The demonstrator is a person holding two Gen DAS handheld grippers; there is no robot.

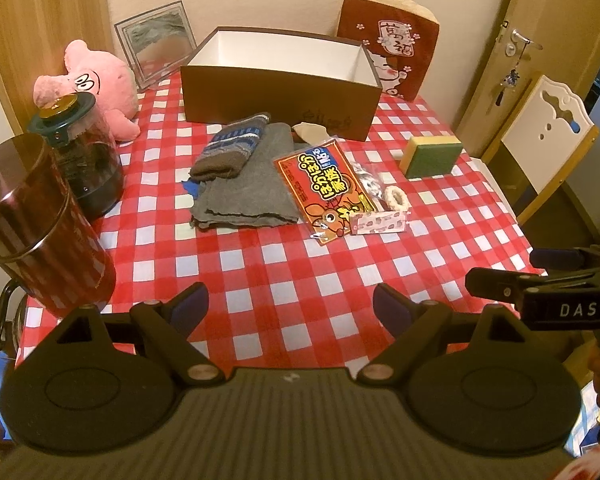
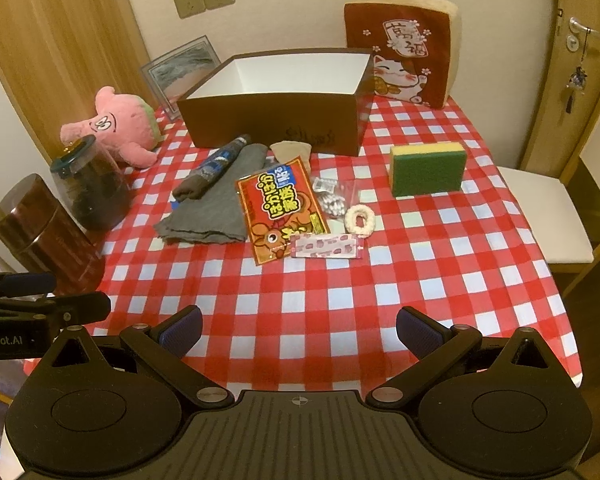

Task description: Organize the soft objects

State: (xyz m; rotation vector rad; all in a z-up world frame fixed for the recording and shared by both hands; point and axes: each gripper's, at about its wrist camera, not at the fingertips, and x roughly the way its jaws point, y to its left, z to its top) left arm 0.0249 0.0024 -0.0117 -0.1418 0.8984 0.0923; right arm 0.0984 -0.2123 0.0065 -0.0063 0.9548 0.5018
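Both the left gripper [image 1: 290, 304] and right gripper [image 2: 298, 330] hover wide apart, holding nothing, over the near checked tablecloth [image 2: 340, 300]. The folded grey felt cloth [image 2: 216, 208] lies mid-table before the empty brown cardboard box [image 2: 268, 128]. Risk: lifting the cloth may spill the rolled striped sock [image 2: 212, 170] resting on it.

Warm, dim indoor light is washing both views in an orange cast, and the fisheye is bending the walls and door frame hard at the edges (corners going black). The brown box [image 2: 268, 120] is throwing a soft shadow forward. The tall jar [image 1: 40, 232] is catching a faint sheen. Fine detail is looking slightly soft throughout.
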